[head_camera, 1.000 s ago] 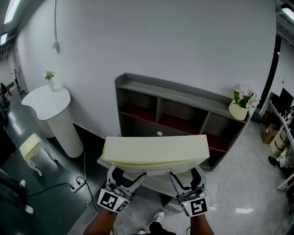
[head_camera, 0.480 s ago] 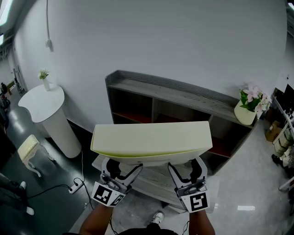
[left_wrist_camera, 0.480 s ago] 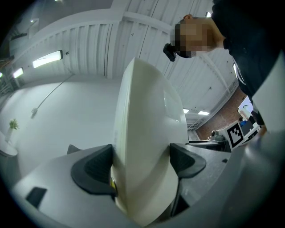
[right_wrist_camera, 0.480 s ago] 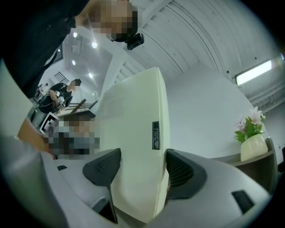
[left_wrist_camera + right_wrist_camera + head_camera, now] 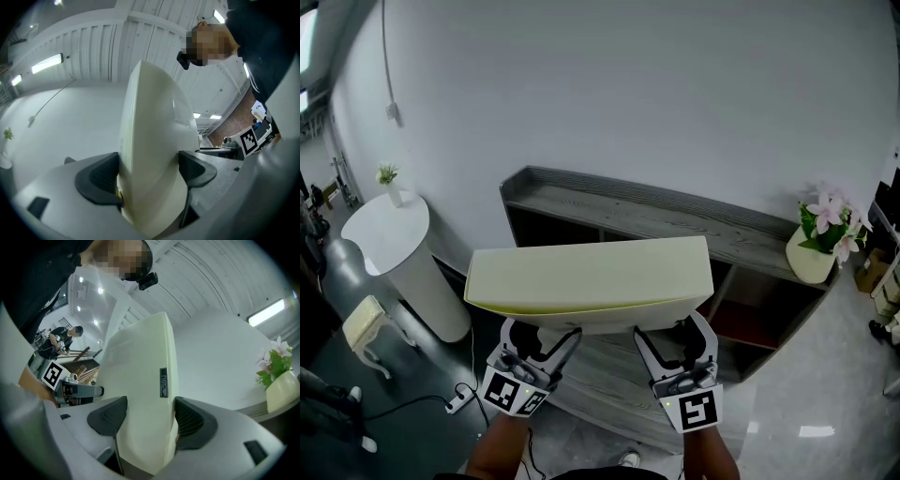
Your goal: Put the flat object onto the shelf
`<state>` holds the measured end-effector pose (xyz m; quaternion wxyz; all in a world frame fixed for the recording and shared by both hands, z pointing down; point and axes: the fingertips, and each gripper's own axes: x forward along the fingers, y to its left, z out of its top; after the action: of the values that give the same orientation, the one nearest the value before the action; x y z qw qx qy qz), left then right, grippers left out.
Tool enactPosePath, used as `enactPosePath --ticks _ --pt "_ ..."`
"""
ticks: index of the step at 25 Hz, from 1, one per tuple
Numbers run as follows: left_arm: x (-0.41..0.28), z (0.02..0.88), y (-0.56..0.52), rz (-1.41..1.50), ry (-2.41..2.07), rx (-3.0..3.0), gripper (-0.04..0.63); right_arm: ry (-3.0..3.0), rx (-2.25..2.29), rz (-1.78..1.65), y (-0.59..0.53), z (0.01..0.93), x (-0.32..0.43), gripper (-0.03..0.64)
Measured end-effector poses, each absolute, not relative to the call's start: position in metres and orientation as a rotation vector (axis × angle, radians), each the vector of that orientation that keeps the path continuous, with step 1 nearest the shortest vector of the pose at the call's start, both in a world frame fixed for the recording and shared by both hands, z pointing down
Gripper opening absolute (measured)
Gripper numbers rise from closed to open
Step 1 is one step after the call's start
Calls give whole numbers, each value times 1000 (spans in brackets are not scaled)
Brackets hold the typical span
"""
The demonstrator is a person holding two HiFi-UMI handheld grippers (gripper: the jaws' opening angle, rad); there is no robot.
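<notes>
A flat cream-white slab (image 5: pixel 591 279) is held level in front of me, above a grey wooden shelf unit (image 5: pixel 628 211) with red-backed compartments against the white wall. My left gripper (image 5: pixel 540 342) is shut on the slab's near left edge, and my right gripper (image 5: pixel 670 339) is shut on its near right edge. In the left gripper view the slab (image 5: pixel 150 154) stands edge-on between both black pads (image 5: pixel 101 178). The right gripper view shows the slab (image 5: pixel 145 394) clamped the same way, a small dark label on its edge. The slab hides the shelf's middle compartments.
A cream vase with pink flowers (image 5: pixel 820 246) stands on the shelf's right end. To the left stand a white round pedestal table (image 5: pixel 398 248) with a small plant and a cream stool (image 5: pixel 364 323). Cables (image 5: pixel 441 398) lie on the dark floor.
The slab and both grippers have risen and moved toward the shelf; the slab now sits level with the shelf's top board. Both grips are unchanged.
</notes>
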<state>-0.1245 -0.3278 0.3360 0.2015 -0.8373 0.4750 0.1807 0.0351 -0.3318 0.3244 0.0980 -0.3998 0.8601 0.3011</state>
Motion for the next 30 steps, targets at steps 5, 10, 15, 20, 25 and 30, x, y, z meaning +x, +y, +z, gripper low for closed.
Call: enactPosePath --ticks 5,10,15,20,25,30 --pt "-121 322 -350 508 1317 -2311 403 2503 -1177 909 -354 310 39 324" --pt "-122 307 -369 488 1277 -2329 403 2491 -1219 895 -370 302 38 324" --pt "-126 288 -392 490 1207 -2361 403 2437 -1283 882 -385 285 35 324" --pt "-127 266 -407 521 1119 -2390 403 2328 -1327 879 -388 257 35 324" --pt "-128 233 -407 543 1015 -2379 403 2274 -1388 890 -380 232 34 324" --pt "-122 203 -420 567 977 -2385 403 2226 -1456 942 -387 201 38 325"
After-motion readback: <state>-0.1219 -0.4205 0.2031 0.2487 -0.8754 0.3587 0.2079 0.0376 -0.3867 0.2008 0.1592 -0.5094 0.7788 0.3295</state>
